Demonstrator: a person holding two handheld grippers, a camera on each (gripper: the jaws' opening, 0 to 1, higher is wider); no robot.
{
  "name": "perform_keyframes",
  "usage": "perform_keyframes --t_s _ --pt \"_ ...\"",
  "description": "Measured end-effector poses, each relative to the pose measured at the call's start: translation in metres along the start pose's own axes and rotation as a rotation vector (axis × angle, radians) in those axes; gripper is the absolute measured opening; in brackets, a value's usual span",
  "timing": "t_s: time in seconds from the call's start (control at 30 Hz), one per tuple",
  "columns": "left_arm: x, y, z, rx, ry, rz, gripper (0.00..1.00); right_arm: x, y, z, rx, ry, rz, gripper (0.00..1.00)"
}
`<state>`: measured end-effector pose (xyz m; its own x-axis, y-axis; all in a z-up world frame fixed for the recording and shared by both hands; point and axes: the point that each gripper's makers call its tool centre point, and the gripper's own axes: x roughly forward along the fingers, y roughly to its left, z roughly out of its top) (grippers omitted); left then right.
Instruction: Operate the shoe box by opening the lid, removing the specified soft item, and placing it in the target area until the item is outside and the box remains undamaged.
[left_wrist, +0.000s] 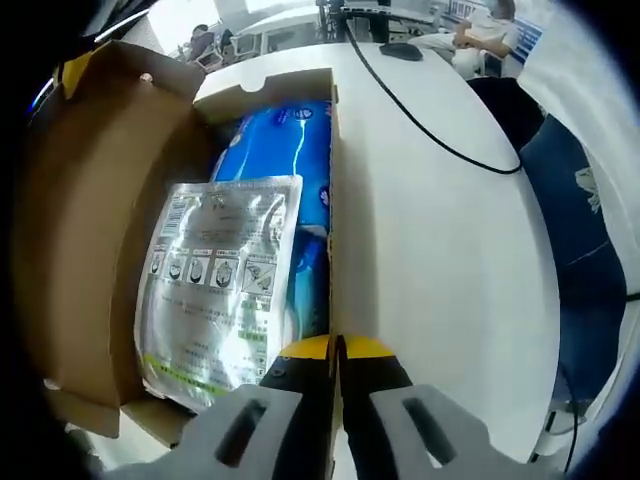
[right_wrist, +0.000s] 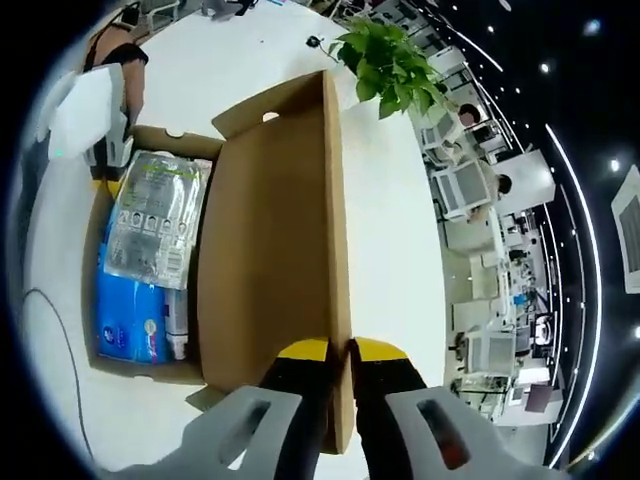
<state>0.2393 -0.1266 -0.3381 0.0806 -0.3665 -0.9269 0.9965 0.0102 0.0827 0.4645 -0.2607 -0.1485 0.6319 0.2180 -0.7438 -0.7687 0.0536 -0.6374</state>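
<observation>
I am pinning the shoe box (left_wrist: 333, 200) wall with my left tongs (left_wrist: 337, 352) while my right tongs (right_wrist: 341, 352) are clamping the lid (right_wrist: 275, 240) open, exposing the silver pouch (left_wrist: 220, 280).

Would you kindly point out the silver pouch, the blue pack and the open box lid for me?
Silver pouch (left_wrist: 220, 285), left gripper view: middle of its printed face.
Blue pack (left_wrist: 285, 140), left gripper view: upper part showing above the pouch.
Box lid (right_wrist: 270, 250), right gripper view: middle of its inner brown face.
</observation>
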Motion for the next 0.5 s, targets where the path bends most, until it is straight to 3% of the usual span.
perform_keyframes --t_s 0.5 --pt "0.000 -0.001 0.001 -0.002 0.000 -0.003 0.01 0.013 -0.003 -0.004 0.001 0.015 0.077 0.04"
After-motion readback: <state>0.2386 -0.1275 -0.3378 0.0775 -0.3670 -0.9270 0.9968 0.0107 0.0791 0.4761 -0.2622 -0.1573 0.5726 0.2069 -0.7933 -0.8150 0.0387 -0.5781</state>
